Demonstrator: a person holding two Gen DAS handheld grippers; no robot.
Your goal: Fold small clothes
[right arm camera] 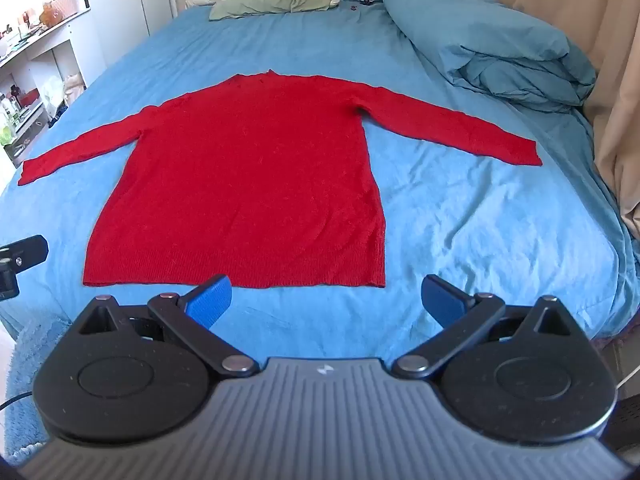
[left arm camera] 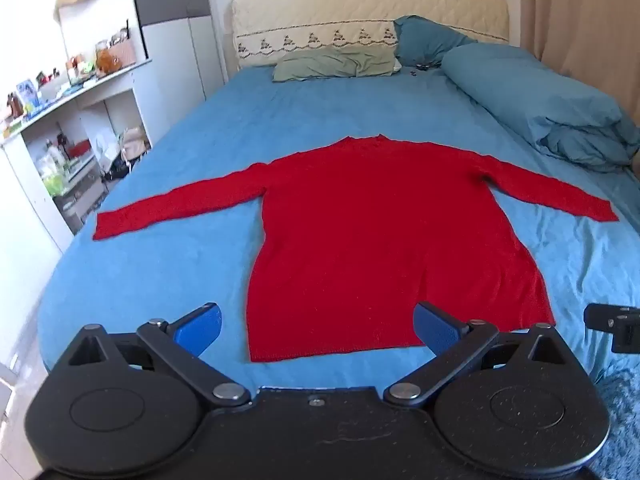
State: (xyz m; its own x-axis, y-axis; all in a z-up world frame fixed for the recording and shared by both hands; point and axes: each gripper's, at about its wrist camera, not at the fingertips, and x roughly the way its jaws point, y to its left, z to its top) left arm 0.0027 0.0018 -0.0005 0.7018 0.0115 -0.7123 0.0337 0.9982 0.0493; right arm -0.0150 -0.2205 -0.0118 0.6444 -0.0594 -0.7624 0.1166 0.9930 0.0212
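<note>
So we had both tools above the bed's near edge. Red sweater [left arm camera: 384,240] lay flat on the blue sheet [left arm camera: 192,140], sleeves spread toward 9 and 3 o'clock, neck at 12, hem nearest us. Left gripper [left arm camera: 318,330] w/ jaws wide apart, nothing between them; hem's left part showed in its gap. Right gripper [right arm camera: 326,300] likewise wide, empty, hem's right corner just beyond. Rolled duvet [right arm camera: 500,48] at approx. 2 o'clock; the small dark bits near the pillows we couldn't make out.

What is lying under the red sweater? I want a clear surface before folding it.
The red sweater lies flat on the blue bedsheet, which shows all around its edges. No lump shows through it, but whatever the knit itself covers cannot be seen.
</note>
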